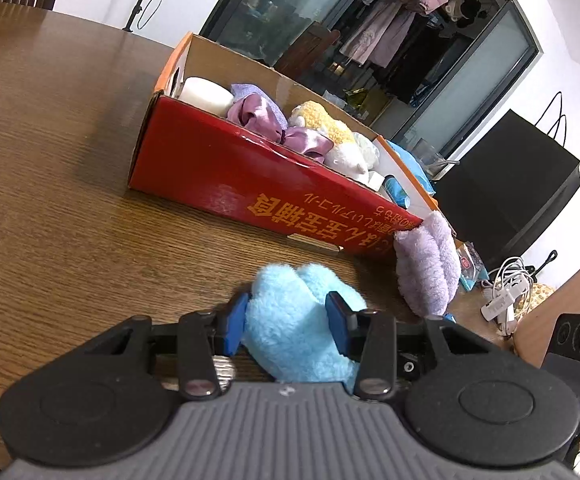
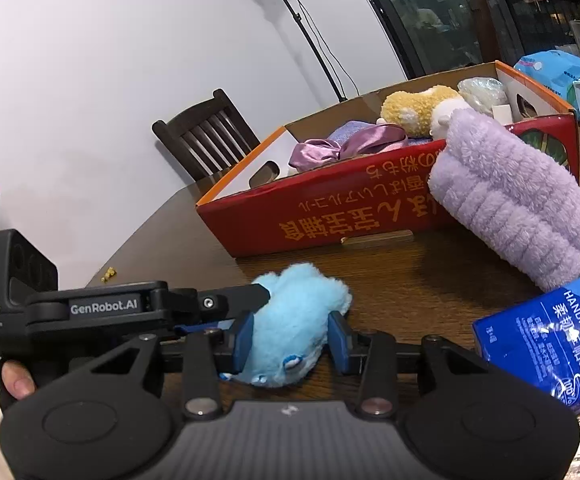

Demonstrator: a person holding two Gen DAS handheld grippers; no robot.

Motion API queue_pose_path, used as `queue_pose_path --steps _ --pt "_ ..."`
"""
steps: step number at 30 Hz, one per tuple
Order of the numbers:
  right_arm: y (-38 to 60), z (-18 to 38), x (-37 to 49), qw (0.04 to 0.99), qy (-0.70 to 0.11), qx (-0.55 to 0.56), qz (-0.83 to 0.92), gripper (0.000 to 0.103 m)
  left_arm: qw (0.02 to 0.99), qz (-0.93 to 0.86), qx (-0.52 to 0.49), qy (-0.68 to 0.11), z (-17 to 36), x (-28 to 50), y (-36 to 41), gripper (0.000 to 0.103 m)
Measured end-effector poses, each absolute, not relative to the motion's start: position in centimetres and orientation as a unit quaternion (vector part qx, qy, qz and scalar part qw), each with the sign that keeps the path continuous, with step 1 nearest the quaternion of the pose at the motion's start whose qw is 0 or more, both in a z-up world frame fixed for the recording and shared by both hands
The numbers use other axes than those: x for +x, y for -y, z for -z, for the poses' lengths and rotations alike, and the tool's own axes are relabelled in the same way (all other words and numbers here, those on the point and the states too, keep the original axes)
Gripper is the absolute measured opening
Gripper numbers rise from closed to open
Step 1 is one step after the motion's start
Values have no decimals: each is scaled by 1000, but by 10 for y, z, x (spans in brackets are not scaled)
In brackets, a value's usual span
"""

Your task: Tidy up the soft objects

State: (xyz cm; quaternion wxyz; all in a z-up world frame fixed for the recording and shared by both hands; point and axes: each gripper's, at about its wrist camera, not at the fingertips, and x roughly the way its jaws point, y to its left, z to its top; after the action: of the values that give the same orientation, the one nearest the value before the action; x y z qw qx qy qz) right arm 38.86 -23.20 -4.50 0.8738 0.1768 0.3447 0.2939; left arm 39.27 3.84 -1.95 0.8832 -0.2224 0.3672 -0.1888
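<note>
Spanning the scene: a dark brown wood-grain table [image 1: 49,184], white wall behind, a dark slatted wooden chair [image 2: 205,136] at its far edge.
Box: red glossy open-topped cardboard box [image 1: 225,176], far on the table, holding satin and plush pieces.
Blue toy: fluffy sky-blue plush toy [image 2: 294,328], near, lying on the table.
Left gripper [image 1: 287,322]: blue pads pressed into the plush.
Right gripper [image 2: 290,338]: clamped on the same toy.
Purple roll: ribbed lilac fleece roll [image 2: 514,204], right, leaning against the box.
Tissues: blue crinkly plastic handkerchief pack [image 2: 554,340], near right.

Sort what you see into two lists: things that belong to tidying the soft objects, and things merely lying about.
Job: blue plush toy, held by left gripper and right gripper; purple fluffy roll; red box.

Lying about: handkerchief pack, white cables, chair.
</note>
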Motion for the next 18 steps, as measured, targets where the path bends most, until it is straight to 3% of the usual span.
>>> queue_pose_path --steps 7,18 --pt "231 40 382 880 -342 166 -286 36 884 187 -222 -367 13 388 -34 38" --pt "279 -1 276 901 -296 181 -262 27 898 226 -215 -311 -24 273 6 36"
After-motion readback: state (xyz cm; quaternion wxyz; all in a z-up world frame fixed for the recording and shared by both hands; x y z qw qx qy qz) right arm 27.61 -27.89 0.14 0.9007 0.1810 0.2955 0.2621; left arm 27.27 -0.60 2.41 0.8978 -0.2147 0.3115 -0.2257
